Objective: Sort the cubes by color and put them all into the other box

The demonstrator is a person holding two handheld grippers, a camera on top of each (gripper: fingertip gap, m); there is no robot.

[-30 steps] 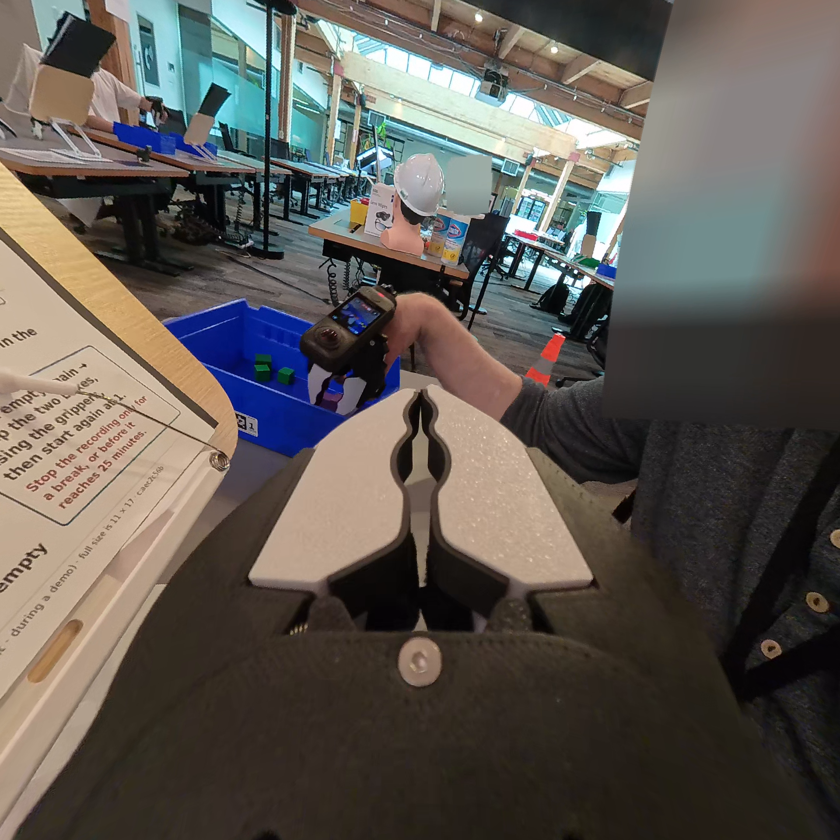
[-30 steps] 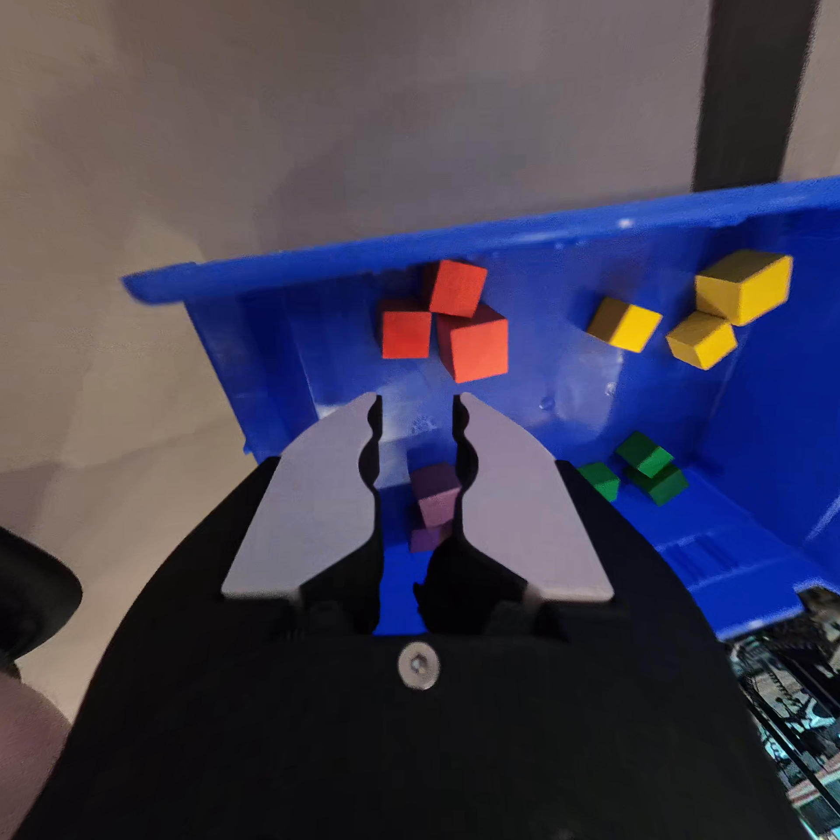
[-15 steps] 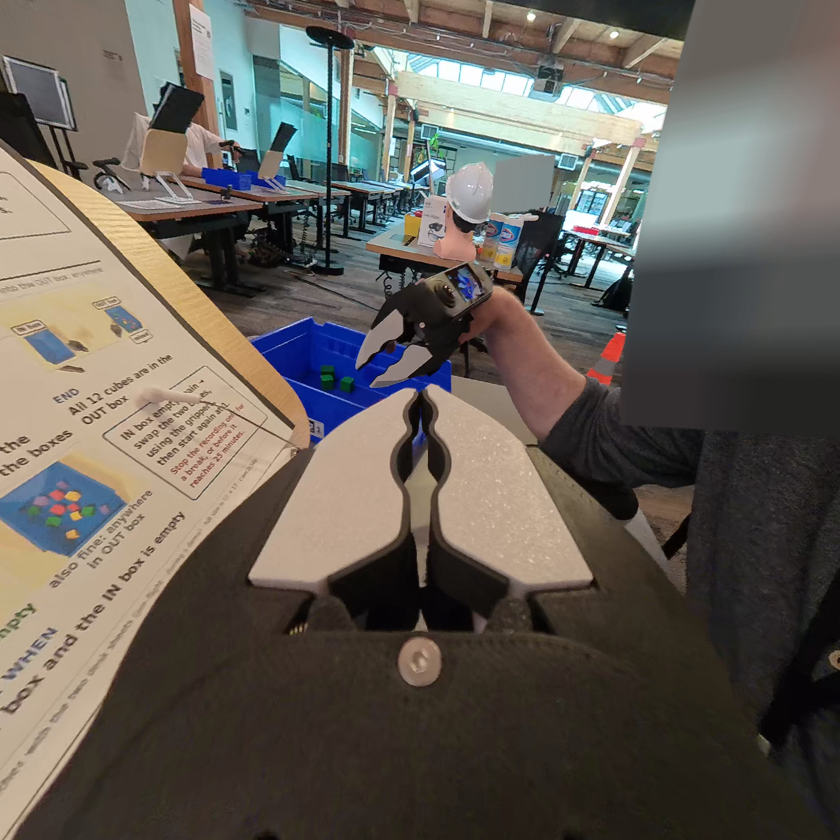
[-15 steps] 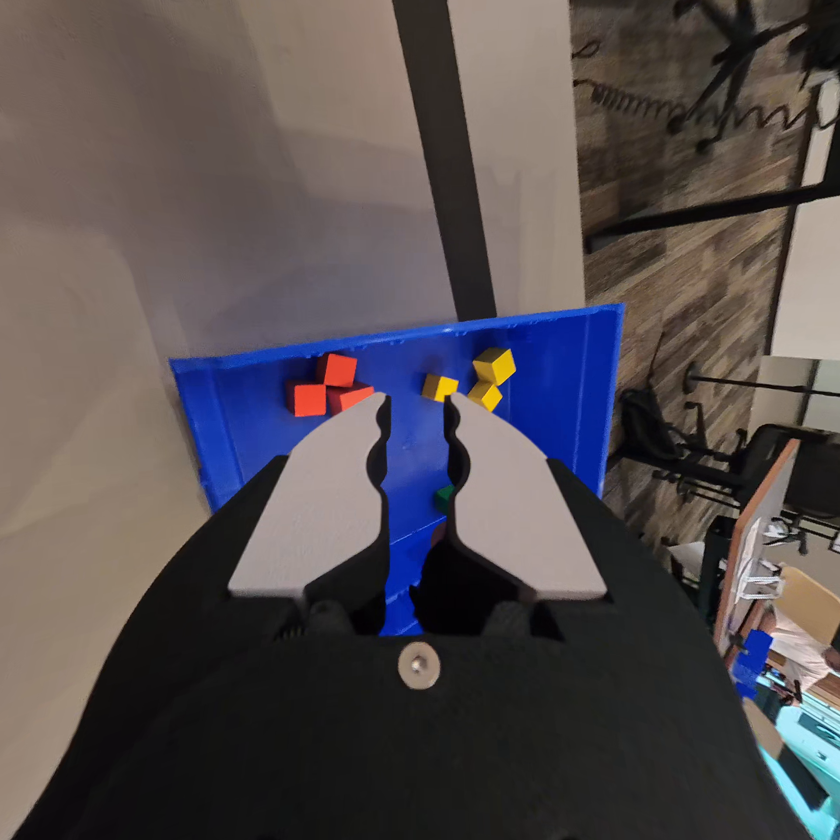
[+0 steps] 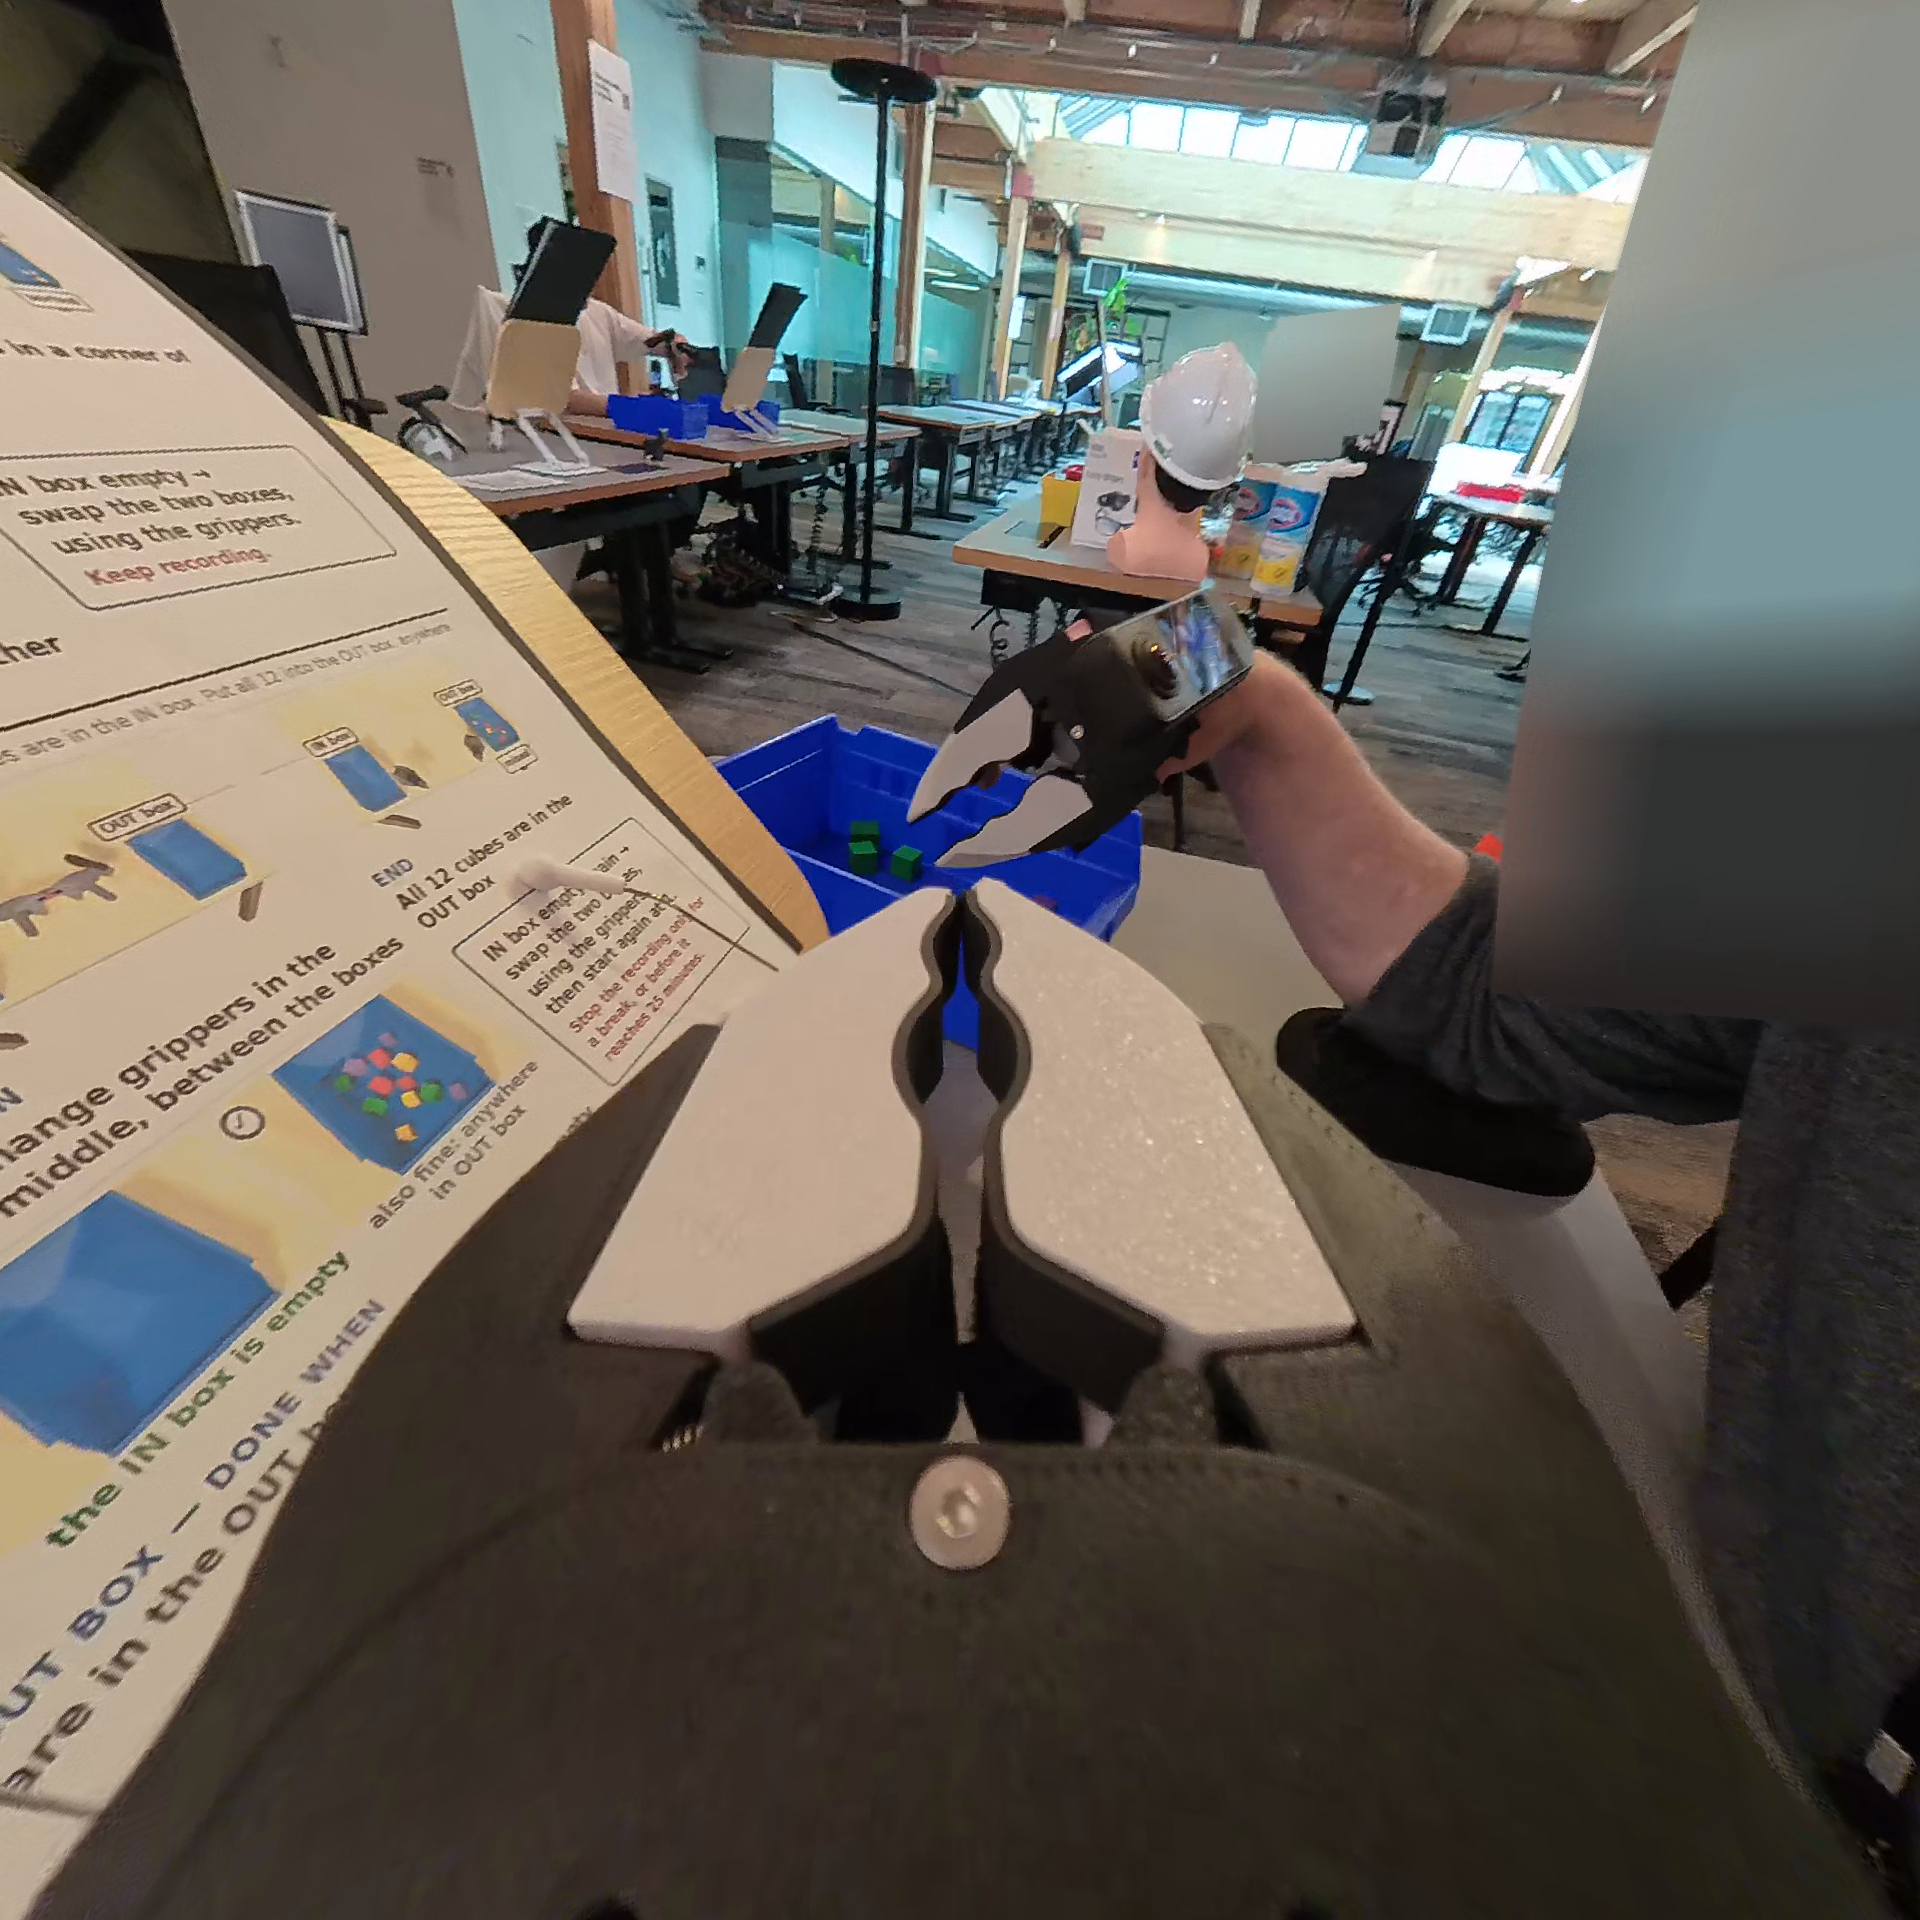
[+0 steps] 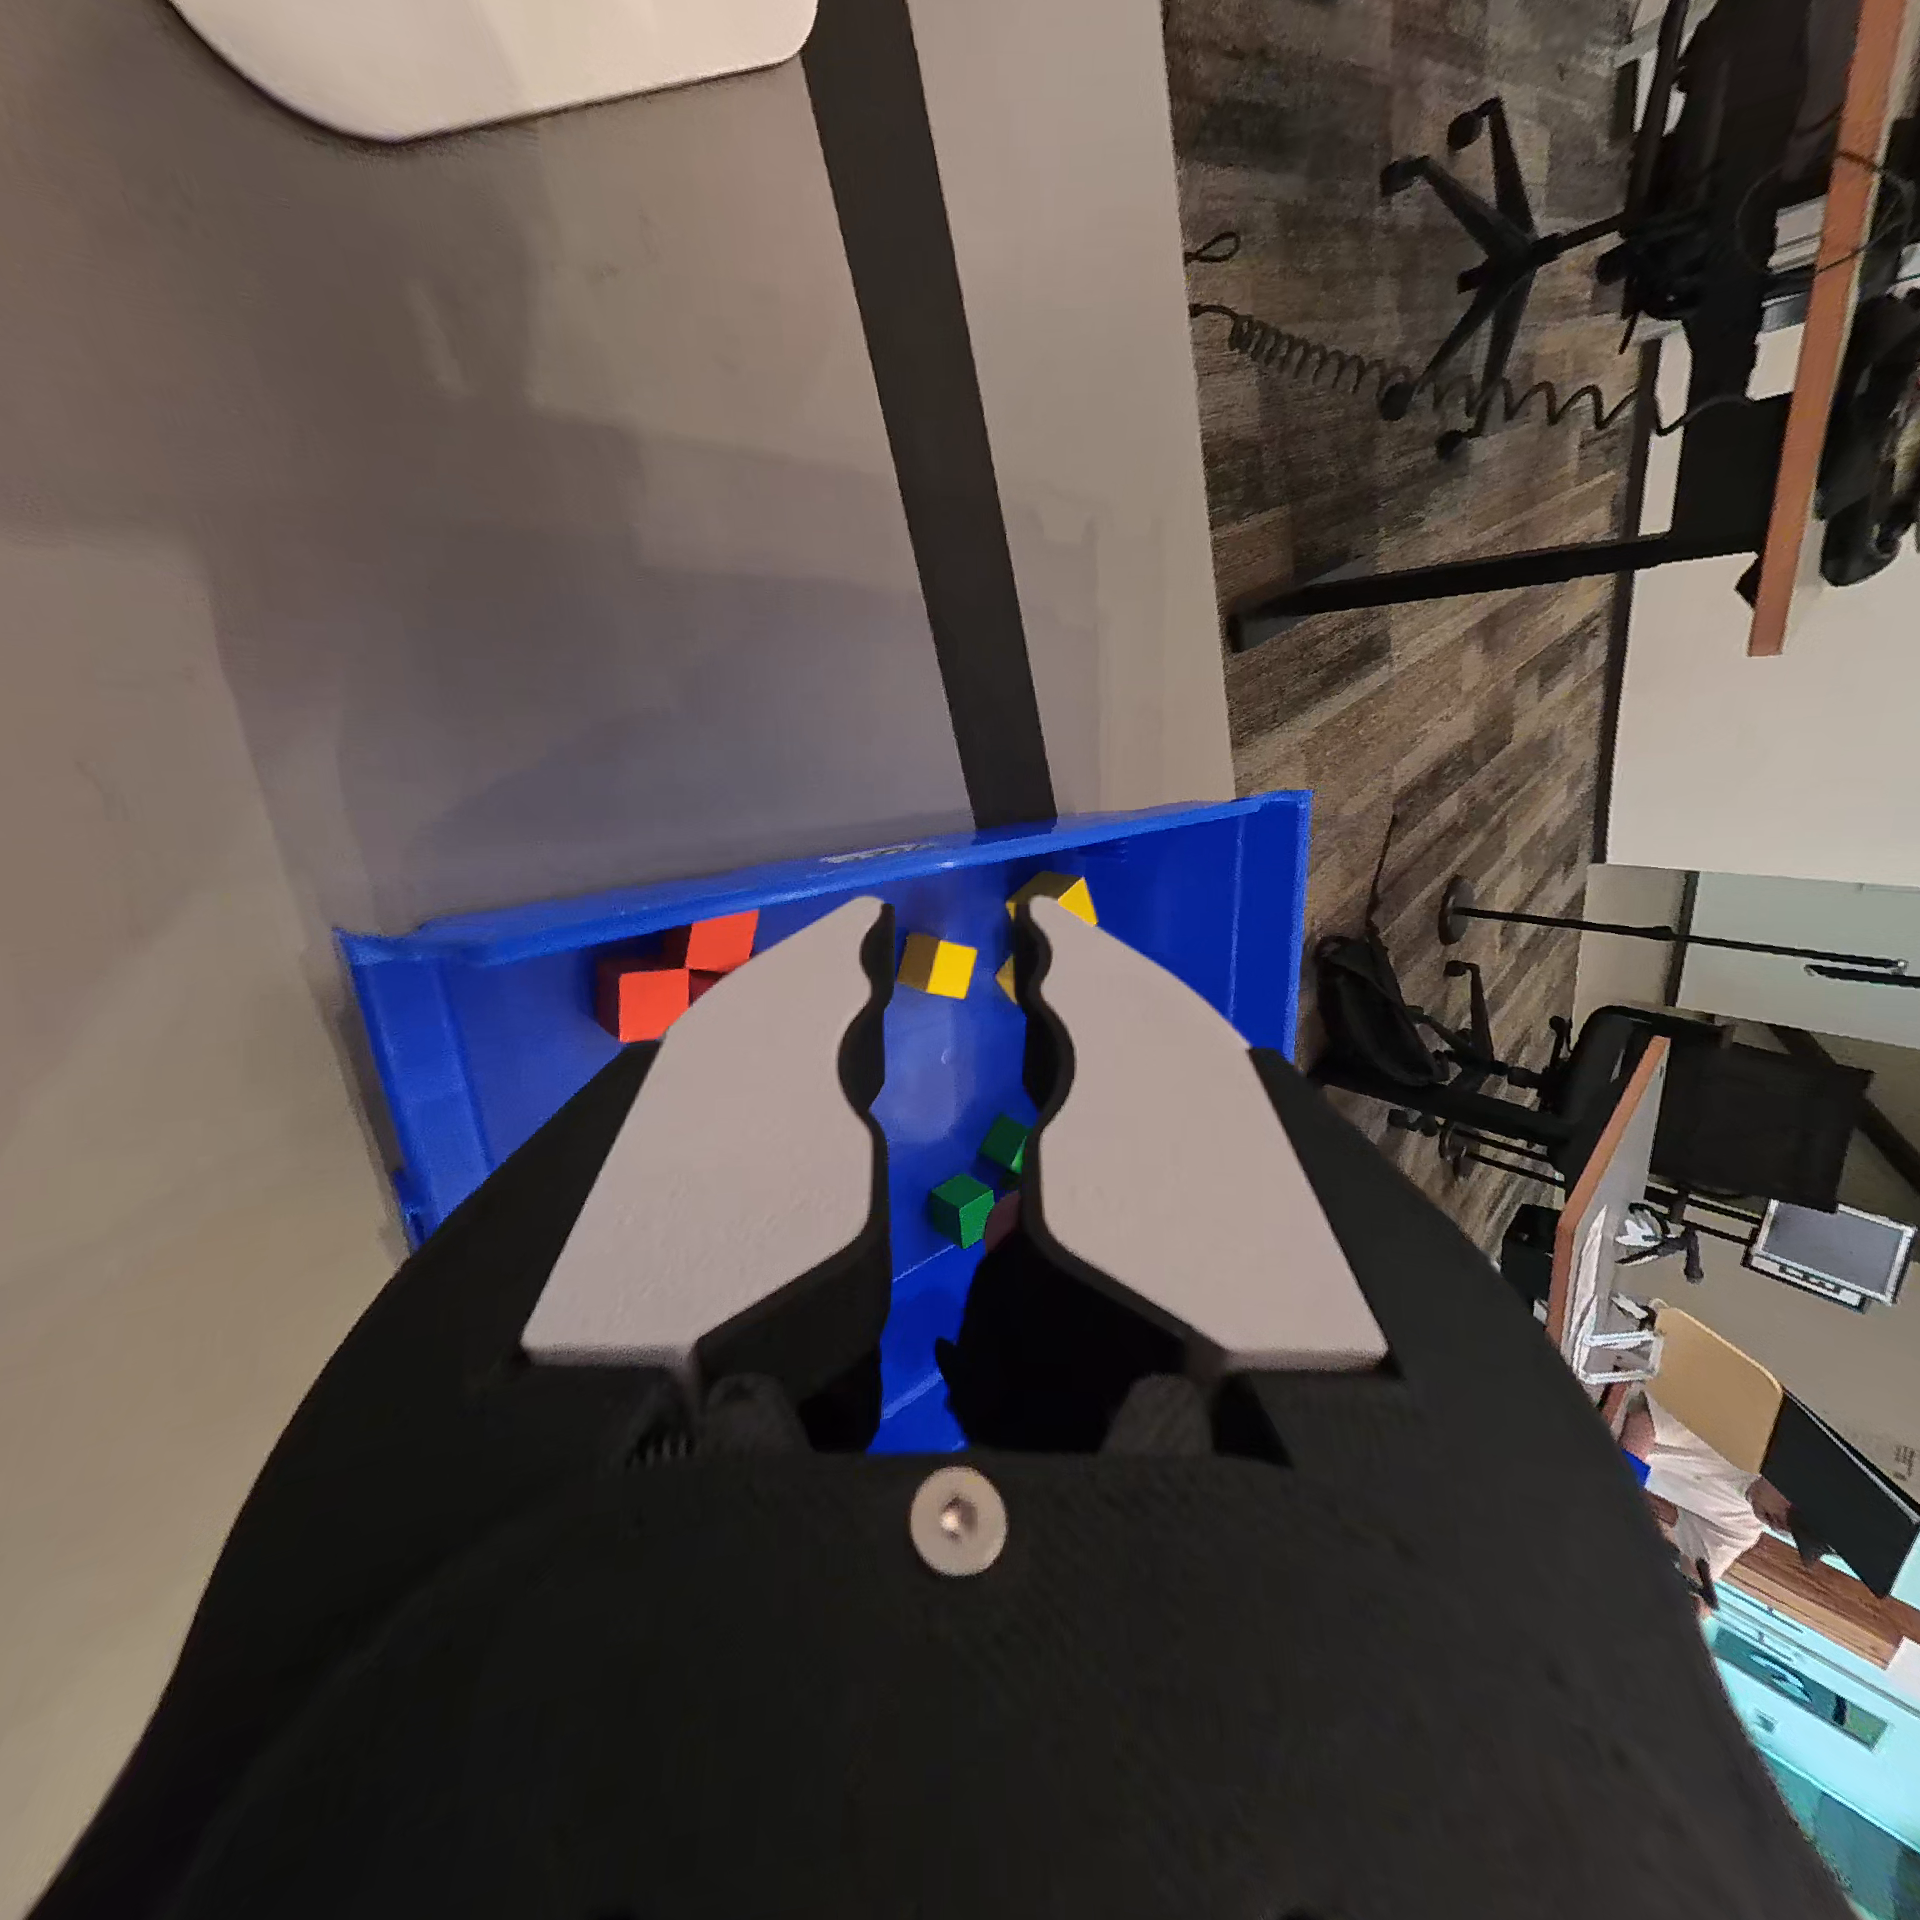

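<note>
The right gripper (image 6: pixel 954 914) has its two grey fingers (image 6: pixel 769 1101) spread apart with nothing between them, and it hangs in the air over the blue box (image 6: pixel 831 868). Looking down past those fingers, you can see the cubes lying on the floor of the box in little groups. The red cubes (image 6: pixel 675 971) sit close together in one far corner. The yellow cubes (image 6: pixel 935 966) lie by the same far wall, nearer the other corner. The green cubes (image 6: pixel 961 1205) are closer to the gripper, and a bit of something dark purple peeks out just beside them, mostly hidden by a finger. From the other side, the right gripper (image 5: pixel 940 836) shows tilted down above the box (image 5: pixel 790 790), held by a hand (image 5: pixel 1236 717) with a dark sleeve on the arm behind it. Three green cubes (image 5: pixel 878 847) sit on the box floor just under its open tips. The left gripper (image 5: pixel 961 909) is held back from the box, and its fingers (image 5: pixel 810 1122) are pressed together at the tips, pinching nothing. The box rests on a pale grey worktop (image 5: pixel 1226 935). A big printed instruction sheet (image 5: pixel 208 883) on a wooden board leans just to the left of the left gripper. Farther off is a large room with long desks, a white hard hat (image 5: pixel 1200 416) on a model head, and a person sitting at a far desk.
</note>
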